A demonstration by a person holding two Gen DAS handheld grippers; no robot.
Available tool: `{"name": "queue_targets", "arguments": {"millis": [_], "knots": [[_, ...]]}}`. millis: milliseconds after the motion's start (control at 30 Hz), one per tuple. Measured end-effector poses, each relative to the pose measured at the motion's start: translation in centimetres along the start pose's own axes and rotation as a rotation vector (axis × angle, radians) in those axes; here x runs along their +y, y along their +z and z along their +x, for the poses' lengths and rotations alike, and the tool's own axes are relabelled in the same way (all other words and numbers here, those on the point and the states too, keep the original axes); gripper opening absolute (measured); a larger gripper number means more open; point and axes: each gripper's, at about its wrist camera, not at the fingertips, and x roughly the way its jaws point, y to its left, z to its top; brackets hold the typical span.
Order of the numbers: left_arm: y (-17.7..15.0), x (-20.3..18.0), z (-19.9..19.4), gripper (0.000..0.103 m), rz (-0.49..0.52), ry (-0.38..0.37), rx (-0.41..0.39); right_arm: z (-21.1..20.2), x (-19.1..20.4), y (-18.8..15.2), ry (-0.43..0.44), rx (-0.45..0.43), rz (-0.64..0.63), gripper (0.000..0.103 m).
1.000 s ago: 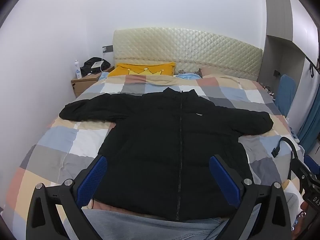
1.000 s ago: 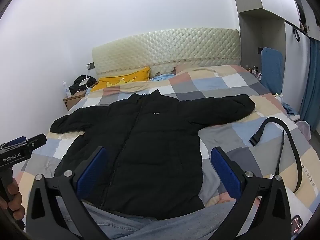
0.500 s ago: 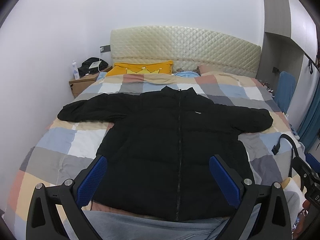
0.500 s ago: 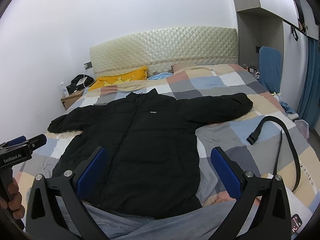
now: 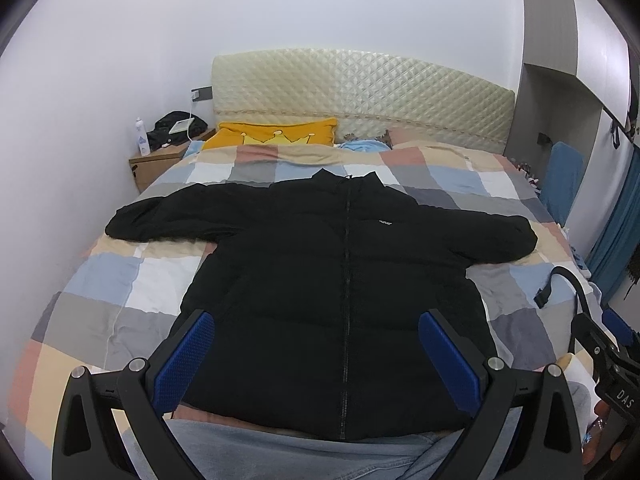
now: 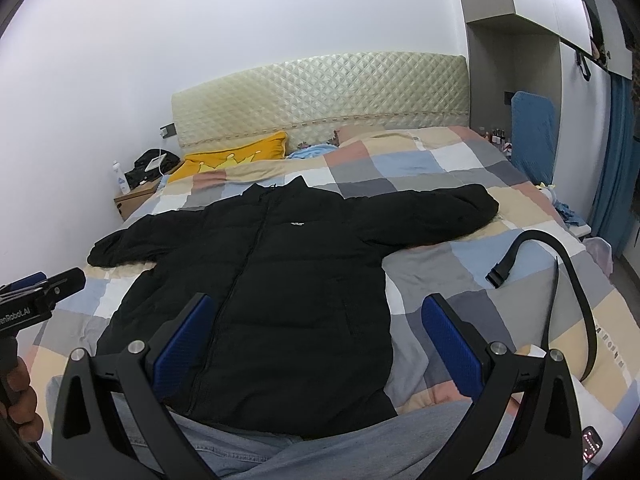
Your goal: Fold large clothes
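A black puffer jacket [image 5: 344, 280] lies flat and zipped on a checked bedspread [image 5: 120, 280], straight ahead of both grippers. Its collar points away toward the headboard [image 5: 360, 92], its hem nearest, and its sleeves stretch out to either side. The left gripper [image 5: 316, 356] and right gripper [image 6: 318, 340] hover above the hem, fingers spread wide, holding nothing. A black strap [image 6: 560, 276] lies right of the jacket.
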Motion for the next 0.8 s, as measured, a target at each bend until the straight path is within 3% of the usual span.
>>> {"name": "queue_targets", "arguments": {"millis": [800], "knots": [[-0.61, 0.02, 0.05, 0.103, -0.011, -0.007, 0.010, -0.46, 0.08, -0.01, 0.005, -0.001, 0.000, 0.103]]}}
